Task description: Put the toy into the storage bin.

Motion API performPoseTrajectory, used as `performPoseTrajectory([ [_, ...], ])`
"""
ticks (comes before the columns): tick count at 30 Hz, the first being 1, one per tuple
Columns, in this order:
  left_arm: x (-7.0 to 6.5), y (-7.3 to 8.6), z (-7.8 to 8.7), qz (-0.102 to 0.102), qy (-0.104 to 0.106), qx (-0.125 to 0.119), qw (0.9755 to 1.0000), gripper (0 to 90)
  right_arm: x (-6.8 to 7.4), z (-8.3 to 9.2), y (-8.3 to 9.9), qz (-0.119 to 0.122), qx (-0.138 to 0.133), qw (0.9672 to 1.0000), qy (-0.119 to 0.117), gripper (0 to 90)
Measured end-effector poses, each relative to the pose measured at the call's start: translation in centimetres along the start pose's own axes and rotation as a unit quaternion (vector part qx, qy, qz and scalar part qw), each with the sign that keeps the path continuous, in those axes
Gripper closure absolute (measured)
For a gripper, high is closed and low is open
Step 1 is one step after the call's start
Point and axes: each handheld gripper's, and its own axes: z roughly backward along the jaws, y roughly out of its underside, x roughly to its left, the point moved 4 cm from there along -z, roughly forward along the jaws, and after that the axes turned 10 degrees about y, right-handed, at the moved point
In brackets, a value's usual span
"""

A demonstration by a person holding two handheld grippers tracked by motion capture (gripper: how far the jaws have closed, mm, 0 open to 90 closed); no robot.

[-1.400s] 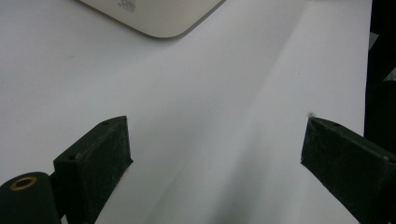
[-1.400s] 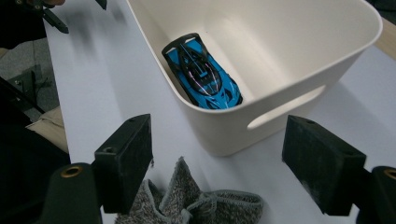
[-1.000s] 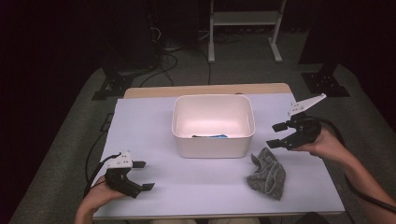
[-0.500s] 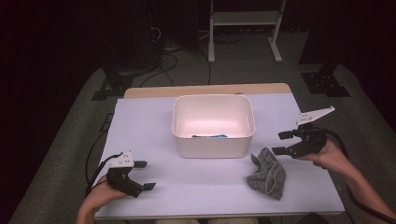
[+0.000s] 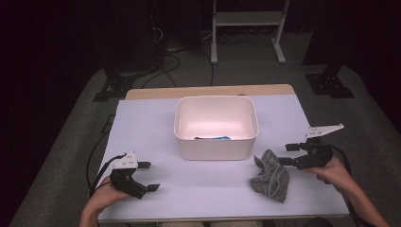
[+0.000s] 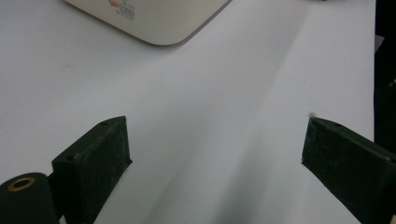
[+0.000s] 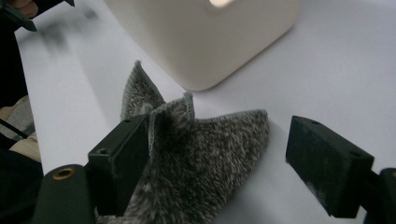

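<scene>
- Nearest the table's front edge, the left gripper [image 5: 147,176] is held with jaws wide apart, nothing between them.
- Beside it, the right gripper [image 5: 285,154] is spread around the crumpled grey knitted cloth [image 5: 270,176].
- Farther back, the white rectangular plastic bin [image 5: 216,146] is seen just beside the cloth.

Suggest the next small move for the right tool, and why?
Probably close the right tool on the grey cloth. Its jaws stand open, one on either side of the crumpled cloth, which lies loose on the table beside the white bin. The left tool stands open, apart over bare table, so it seems to play no part.
</scene>
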Motion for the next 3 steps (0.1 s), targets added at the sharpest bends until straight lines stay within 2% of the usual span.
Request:
performPoseTrajectory([
  [3,0.06,-0.01,0.09,-0.001,0.000,-0.002,1.0000,6.6,-0.35,-0.16,0.74,-0.011,-0.007,0.9999,-0.001,19.5],
])
